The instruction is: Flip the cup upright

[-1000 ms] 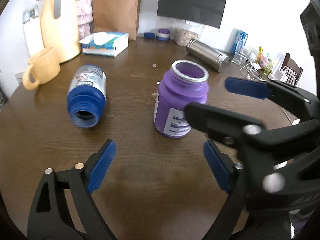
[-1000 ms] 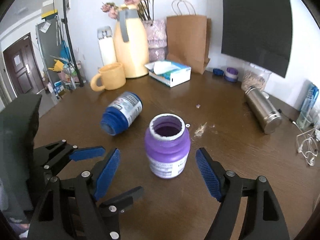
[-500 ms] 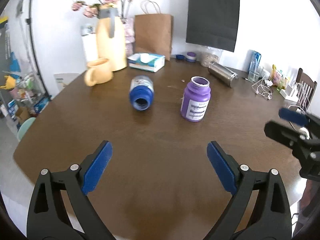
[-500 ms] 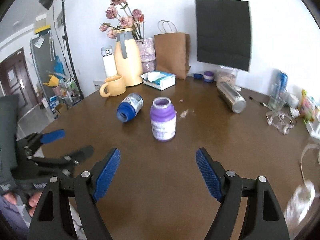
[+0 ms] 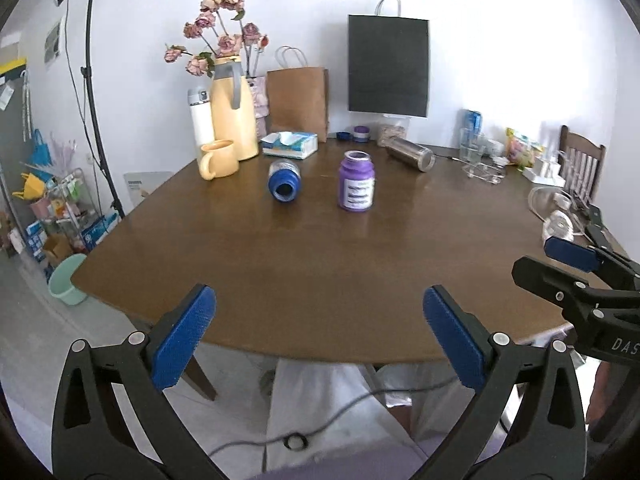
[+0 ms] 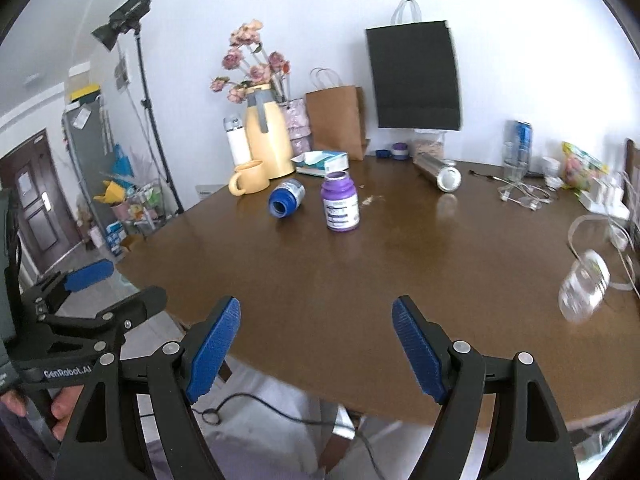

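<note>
A purple jar (image 5: 357,186) (image 6: 341,208) stands upright with its mouth open, out on the brown table (image 5: 320,264). To its left a blue jar (image 5: 285,185) (image 6: 286,198) lies on its side, mouth toward me. My left gripper (image 5: 320,332) hangs open over the table's near edge, far short of both jars and holding nothing. My right gripper (image 6: 316,344) is also open and empty above the near edge. Each gripper shows in the other's view: the right gripper (image 5: 556,264) off to the right, the left gripper (image 6: 116,288) off to the left.
A yellow mug (image 5: 218,159), a yellow jug (image 5: 234,120) with flowers, a tissue box (image 5: 290,145) and paper bags stand at the back. A steel flask (image 5: 412,154) lies back right. A clear plastic jar (image 6: 584,286) and cables sit at the right edge. A chair (image 5: 580,164) stands at the right.
Both grippers have drawn far back from the jars to the table's near edge, staying open. The purple jar stays upright and the blue jar stays on its side.
</note>
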`<action>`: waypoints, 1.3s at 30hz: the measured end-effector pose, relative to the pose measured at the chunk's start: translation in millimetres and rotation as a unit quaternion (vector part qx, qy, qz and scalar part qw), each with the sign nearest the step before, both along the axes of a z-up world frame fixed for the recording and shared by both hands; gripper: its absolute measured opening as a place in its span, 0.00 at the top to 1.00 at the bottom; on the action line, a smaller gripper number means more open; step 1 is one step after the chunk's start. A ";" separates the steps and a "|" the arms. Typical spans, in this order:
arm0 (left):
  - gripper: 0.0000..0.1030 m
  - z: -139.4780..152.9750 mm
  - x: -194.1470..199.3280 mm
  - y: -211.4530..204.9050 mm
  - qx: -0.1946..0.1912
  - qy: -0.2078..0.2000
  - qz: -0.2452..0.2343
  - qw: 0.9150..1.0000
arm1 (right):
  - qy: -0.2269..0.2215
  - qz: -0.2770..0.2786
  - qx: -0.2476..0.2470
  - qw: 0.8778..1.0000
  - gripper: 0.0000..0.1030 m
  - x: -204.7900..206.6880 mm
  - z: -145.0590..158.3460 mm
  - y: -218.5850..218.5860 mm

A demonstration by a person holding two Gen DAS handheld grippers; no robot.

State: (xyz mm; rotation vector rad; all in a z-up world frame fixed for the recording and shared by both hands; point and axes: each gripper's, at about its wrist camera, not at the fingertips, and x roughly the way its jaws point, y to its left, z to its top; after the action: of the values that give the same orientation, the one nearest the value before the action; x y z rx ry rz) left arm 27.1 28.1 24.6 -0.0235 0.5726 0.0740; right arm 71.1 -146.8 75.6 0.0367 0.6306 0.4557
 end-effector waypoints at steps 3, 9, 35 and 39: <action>0.00 3.1 -12.2 -4.2 0.001 -0.008 0.003 1.000 | -0.016 -0.013 0.002 1.000 0.20 -16.3 4.3 -5.9; 0.00 1.4 -21.7 -3.7 -0.006 -0.012 0.007 1.000 | -0.011 -0.027 0.008 1.000 0.19 -20.9 -1.0 -7.3; 0.00 -0.4 -31.2 -3.9 0.008 -0.019 0.010 1.000 | -0.017 -0.025 0.003 1.000 0.19 -27.5 -4.3 -1.6; 0.00 -0.1 -31.1 -2.8 0.008 -0.020 0.009 1.000 | -0.016 -0.024 0.002 1.000 0.19 -26.9 -4.4 -2.3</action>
State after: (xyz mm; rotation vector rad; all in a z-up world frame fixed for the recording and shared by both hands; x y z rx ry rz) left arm -4.0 25.3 24.5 -0.0145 0.5325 0.0956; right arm 44.2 -149.1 71.2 0.0484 0.5963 0.4101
